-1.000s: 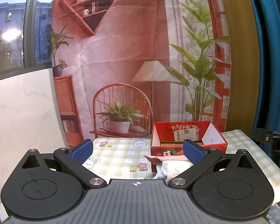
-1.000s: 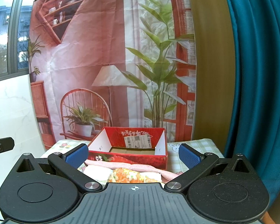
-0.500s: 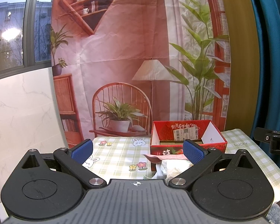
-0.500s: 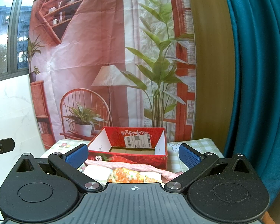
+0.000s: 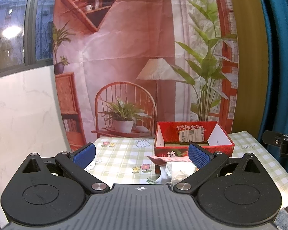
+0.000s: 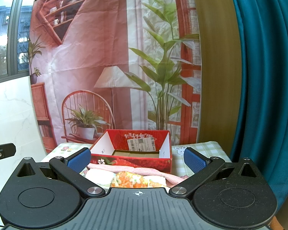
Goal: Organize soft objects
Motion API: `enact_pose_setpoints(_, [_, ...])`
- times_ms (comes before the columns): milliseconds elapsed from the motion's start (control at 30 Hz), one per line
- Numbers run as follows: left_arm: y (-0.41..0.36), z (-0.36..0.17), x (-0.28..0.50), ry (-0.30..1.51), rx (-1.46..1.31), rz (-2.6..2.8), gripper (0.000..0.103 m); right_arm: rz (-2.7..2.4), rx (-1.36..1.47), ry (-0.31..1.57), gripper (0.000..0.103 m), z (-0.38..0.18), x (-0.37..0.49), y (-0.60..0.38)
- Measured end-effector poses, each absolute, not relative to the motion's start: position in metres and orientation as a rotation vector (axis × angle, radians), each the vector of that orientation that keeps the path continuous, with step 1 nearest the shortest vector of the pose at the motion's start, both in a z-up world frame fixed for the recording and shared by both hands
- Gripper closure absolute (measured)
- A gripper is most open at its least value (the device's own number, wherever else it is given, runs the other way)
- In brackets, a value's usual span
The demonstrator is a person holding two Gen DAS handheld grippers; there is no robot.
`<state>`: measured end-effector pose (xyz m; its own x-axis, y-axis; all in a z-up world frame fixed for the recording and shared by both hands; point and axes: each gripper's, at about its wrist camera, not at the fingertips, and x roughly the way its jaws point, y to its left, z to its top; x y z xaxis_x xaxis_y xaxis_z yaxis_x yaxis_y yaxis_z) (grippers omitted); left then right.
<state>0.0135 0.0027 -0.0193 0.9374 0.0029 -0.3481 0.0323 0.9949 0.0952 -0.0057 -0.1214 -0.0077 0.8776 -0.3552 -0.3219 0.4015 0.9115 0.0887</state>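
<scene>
A red cardboard box [image 5: 194, 149] [image 6: 131, 161] stands open on the checked tablecloth [image 5: 121, 157]. In front of it lies a pile of soft cloths: a pink gingham one [image 6: 136, 169] [image 5: 174, 159], an orange floral one [image 6: 132, 180] and a white one [image 5: 179, 170] [image 6: 99, 175]. My left gripper [image 5: 142, 154] is open and empty, above the table left of the pile. My right gripper [image 6: 136, 160] is open and empty, above the pile and facing the box.
A printed backdrop [image 5: 144, 57] hangs behind the table. A white marble wall [image 5: 23, 115] is on the left and a teal curtain [image 6: 263, 76] on the right. The other gripper's body shows at the frame edges [image 5: 280, 140] [image 6: 0, 152].
</scene>
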Motion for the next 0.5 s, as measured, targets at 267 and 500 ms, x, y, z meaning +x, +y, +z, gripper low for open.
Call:
enact_pose_setpoints(267, [0.001,-0.033,0.027,0.327,0.074,0.007,0.000,-0.386,0.169,0.264,0.000,-0.026,-0.009,-0.130])
enact_pose_setpoints(500, [-0.013,-0.069,0.054,0.350,0.157,-0.005,0.000,-0.365,0.210,0.137,0.000,-0.076,-0.003,-0.145])
